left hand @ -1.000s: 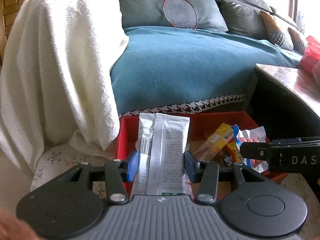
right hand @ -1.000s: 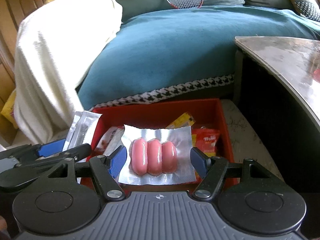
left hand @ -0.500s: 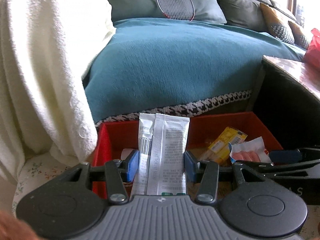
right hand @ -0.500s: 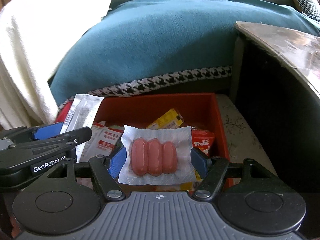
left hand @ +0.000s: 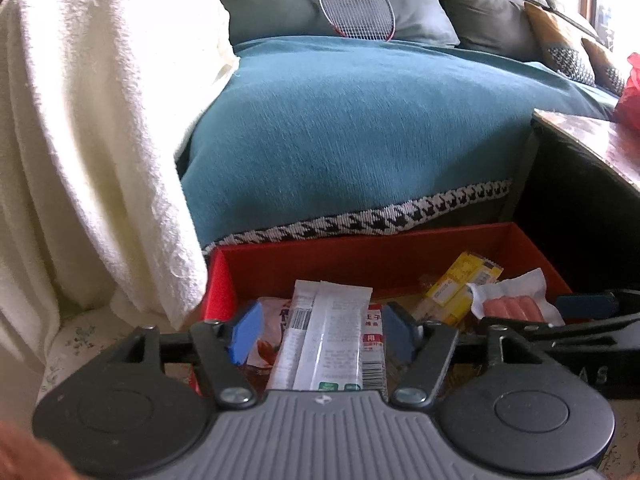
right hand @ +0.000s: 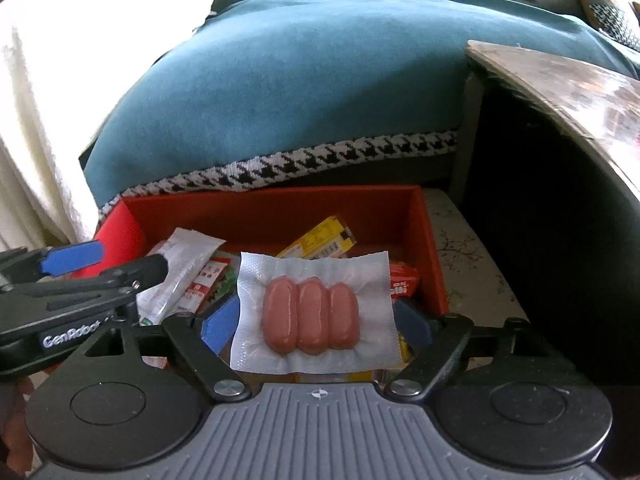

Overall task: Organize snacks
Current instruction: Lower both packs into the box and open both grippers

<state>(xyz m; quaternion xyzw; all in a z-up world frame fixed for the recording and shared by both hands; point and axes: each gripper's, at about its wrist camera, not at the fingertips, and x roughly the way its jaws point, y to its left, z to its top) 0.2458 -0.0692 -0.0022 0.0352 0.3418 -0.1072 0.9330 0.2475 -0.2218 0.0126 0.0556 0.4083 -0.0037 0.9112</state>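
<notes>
Teal throw (left hand: 360, 128) with houndstooth hem across frame centre; cream blanket (left hand: 88, 120) at left; grey cushions (left hand: 280, 4) and badminton racket (left hand: 356, 8) at top; glossy table (left hand: 592, 140) at right; bright daylight at upper right

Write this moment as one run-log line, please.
phase: releasing snacks into red box | left gripper: jaws just opened, white packet loose between | right gripper: jaws just opened wider, sausage pack between
</notes>
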